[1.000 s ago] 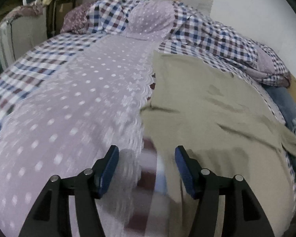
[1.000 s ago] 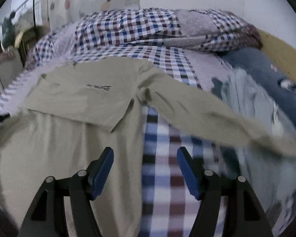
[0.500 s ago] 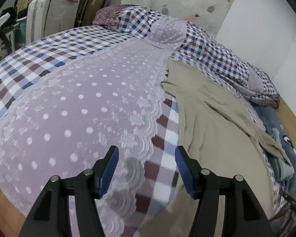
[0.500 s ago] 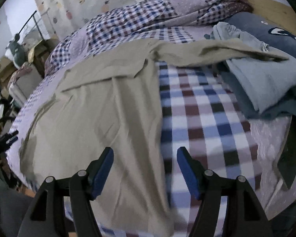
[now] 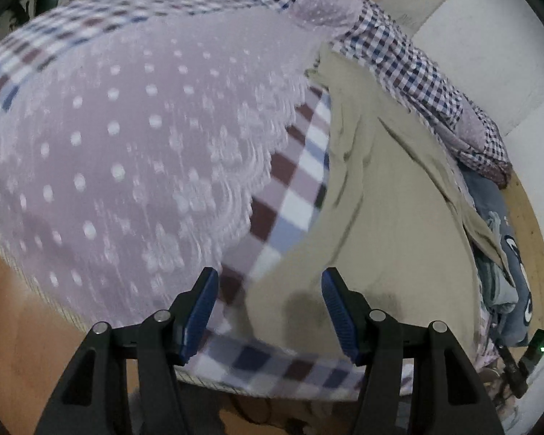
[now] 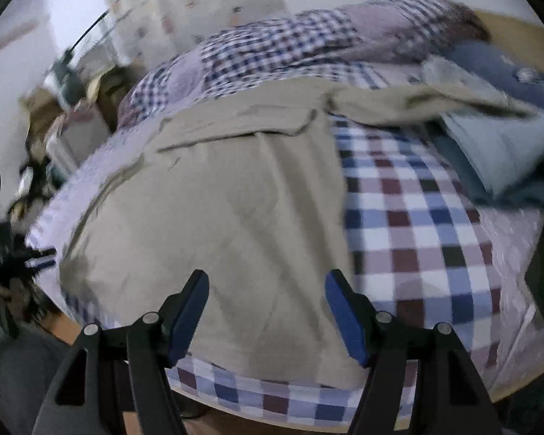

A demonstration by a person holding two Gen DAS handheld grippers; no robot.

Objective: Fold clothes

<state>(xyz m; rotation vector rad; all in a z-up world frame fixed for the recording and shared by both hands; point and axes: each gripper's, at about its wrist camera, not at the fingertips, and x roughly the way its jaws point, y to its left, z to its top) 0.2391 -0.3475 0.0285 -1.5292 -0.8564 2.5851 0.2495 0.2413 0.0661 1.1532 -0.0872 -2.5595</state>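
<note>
Khaki garment (image 6: pixel 235 217) lies spread on checked bedsheet (image 6: pixel 417 239); both grippers' jaws wide, empty.

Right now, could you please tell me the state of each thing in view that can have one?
Left tongs: open, empty, above the shirt's near hem.
Right tongs: open, empty, over the near hem.
Beige shirt: spread on the bed, top folded over, one sleeve stretched out sideways.
Grey clothes: folded, stacked beside the shirt.
Checked quilt: bunched up at the bed's far end.
</note>
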